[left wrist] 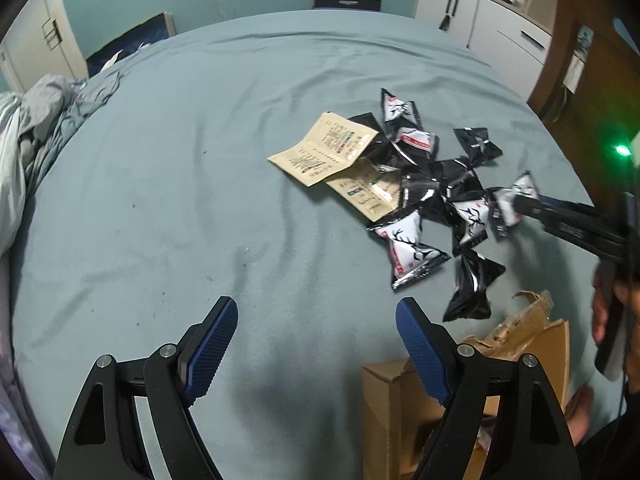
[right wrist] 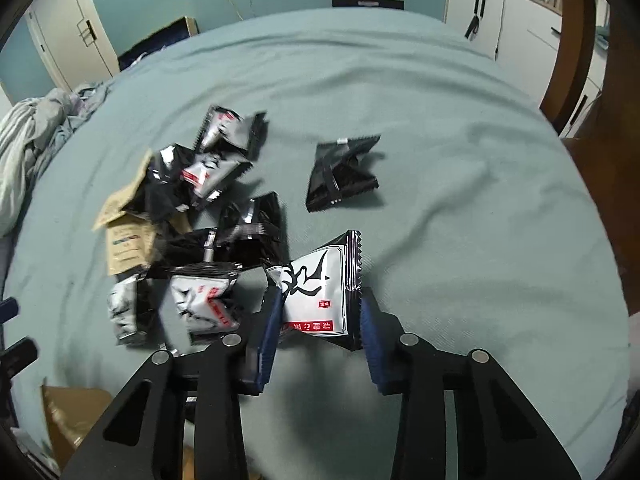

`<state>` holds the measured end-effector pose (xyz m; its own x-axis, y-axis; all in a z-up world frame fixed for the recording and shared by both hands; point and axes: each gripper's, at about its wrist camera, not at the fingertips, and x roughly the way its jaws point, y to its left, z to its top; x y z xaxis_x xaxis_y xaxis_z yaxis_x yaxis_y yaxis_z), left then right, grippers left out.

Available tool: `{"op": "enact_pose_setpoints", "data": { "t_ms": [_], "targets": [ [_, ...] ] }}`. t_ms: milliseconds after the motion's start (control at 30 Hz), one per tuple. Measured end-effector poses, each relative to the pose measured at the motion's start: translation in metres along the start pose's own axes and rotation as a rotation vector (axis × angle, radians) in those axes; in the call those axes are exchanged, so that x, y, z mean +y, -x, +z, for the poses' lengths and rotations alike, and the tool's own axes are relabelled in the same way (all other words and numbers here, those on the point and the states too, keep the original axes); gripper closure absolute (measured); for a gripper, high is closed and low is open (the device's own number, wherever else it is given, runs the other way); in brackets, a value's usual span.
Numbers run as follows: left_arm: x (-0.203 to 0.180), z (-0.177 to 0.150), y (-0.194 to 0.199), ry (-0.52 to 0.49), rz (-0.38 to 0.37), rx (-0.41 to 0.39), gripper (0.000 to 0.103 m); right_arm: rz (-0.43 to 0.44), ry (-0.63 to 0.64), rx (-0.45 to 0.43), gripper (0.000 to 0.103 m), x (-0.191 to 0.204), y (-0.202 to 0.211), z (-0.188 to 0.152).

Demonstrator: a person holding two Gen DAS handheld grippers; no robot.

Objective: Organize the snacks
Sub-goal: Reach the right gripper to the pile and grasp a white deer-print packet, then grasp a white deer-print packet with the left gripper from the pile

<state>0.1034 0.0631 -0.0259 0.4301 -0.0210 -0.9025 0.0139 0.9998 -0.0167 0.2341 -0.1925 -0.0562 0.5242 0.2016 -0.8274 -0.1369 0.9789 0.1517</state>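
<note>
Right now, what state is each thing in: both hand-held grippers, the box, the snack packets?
Left hand-held gripper: open, holding nothing.
Right hand-held gripper: shut on white snack packet.
Cardboard box: open, flaps torn.
Snack pile: loose, overlapping on bedsheet.
Black packet: lying apart from the pile.

motion-blurred snack packets (right wrist: 224, 136), cardboard box (left wrist: 404, 416) half-hidden

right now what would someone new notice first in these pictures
A heap of black-and-white snack packets with two tan sachets lies scattered mid-bed on the teal bedspread. The right hand-held gripper is clamped on one white packet at the heap's right edge. The left hand-held gripper is open and empty beside a torn cardboard box at the near edge.
</note>
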Motion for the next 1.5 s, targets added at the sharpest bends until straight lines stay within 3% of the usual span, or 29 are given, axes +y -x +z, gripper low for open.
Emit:
{"op": "enact_pose_setpoints", "data": {
  "t_ms": [100, 333, 533, 733, 967, 1133, 1333, 1400, 1500],
  "targets": [
    [0.004, 0.0, 0.003, 0.019, 0.009, -0.007, 0.021, 0.002, -0.01, -0.042, 0.076, -0.002, 0.031, -0.008],
    [0.004, -0.002, 0.011, 0.011, 0.04, -0.041, 0.021, 0.03, -0.061, -0.152, 0.076, -0.005, 0.106, -0.031],
    [0.003, -0.004, 0.008, 0.007, 0.006, 0.002, 0.021, 0.163, -0.11, -0.226, 0.076, -0.004, 0.167, -0.069],
    [-0.016, 0.004, -0.007, -0.064, 0.028, 0.039, 0.021, 0.252, -0.142, -0.262, 0.076, -0.013, 0.211, -0.113],
    [-0.031, 0.025, -0.033, -0.094, 0.025, 0.069, 0.02, 0.309, -0.163, -0.137, 0.076, -0.025, 0.207, -0.153],
    [-0.04, 0.045, -0.068, -0.11, 0.014, 0.122, 0.021, 0.437, -0.244, -0.069, 0.076, -0.04, 0.187, -0.145],
    [-0.053, 0.067, -0.102, -0.109, -0.113, 0.218, 0.021, 0.389, -0.22, -0.072, 0.076, -0.046, 0.17, -0.135],
    [-0.056, 0.071, -0.116, -0.107, -0.113, 0.268, 0.021, 0.382, -0.214, -0.064, 0.076, -0.041, 0.168, -0.133],
    [-0.064, 0.073, -0.124, -0.141, -0.066, 0.297, 0.035, 0.376, -0.201, -0.066, 0.076, -0.036, 0.167, -0.128]
  ]
}}
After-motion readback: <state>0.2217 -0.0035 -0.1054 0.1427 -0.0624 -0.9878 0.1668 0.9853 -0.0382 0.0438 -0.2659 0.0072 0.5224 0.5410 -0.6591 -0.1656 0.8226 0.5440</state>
